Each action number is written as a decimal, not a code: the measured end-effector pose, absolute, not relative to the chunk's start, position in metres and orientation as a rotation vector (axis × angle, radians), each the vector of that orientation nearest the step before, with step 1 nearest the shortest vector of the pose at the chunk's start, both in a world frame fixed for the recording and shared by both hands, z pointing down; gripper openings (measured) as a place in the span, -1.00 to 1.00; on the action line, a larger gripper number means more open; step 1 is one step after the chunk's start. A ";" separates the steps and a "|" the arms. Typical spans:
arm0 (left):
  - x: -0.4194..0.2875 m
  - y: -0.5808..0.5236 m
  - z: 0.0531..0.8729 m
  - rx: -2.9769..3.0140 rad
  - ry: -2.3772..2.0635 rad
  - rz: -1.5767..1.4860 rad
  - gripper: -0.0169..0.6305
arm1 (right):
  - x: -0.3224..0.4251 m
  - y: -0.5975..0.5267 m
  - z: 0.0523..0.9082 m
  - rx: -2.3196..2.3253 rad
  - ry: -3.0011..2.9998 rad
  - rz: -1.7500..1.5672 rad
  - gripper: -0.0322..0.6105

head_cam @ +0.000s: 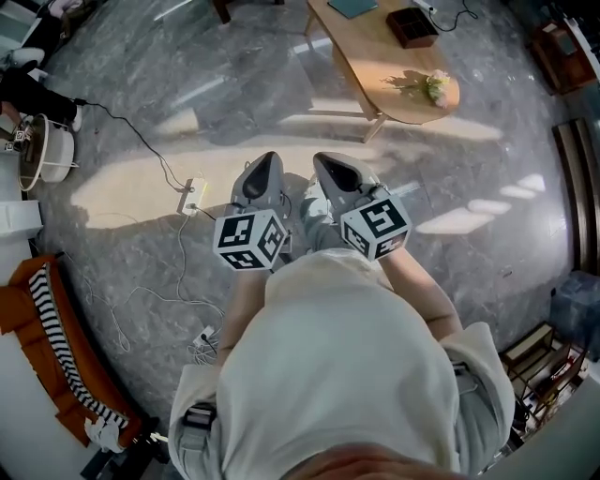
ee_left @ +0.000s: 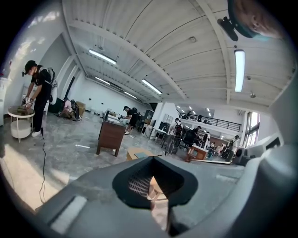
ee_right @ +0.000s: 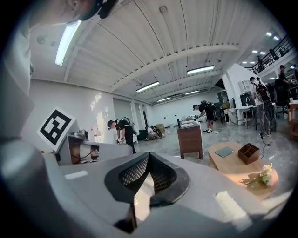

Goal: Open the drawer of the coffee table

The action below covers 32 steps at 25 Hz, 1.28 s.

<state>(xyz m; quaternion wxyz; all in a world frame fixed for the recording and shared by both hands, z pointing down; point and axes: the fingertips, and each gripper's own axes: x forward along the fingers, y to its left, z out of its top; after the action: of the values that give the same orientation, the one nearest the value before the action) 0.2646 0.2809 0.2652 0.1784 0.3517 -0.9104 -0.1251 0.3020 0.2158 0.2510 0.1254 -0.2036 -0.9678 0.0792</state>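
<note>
head view: box (head_cam: 412, 26), flowers (head_cam: 436, 86) on coffee table (head_cam: 373, 58)

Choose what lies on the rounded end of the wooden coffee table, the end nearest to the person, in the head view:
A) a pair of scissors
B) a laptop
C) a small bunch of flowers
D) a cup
C: pale flowers lie on the rounded end of the coffee table, and a dark box stands farther along it.
</note>
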 end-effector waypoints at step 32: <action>-0.049 0.120 0.281 1.195 -2.406 -0.196 -0.95 | 0.033 0.028 0.257 -0.119 -2.911 0.318 -0.90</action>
<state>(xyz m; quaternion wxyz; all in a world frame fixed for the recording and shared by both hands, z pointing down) -0.0494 0.1205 0.2814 0.2223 0.4326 -0.8709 -0.0709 0.0334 0.0278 0.2566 0.1053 -0.0403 -0.9878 0.1078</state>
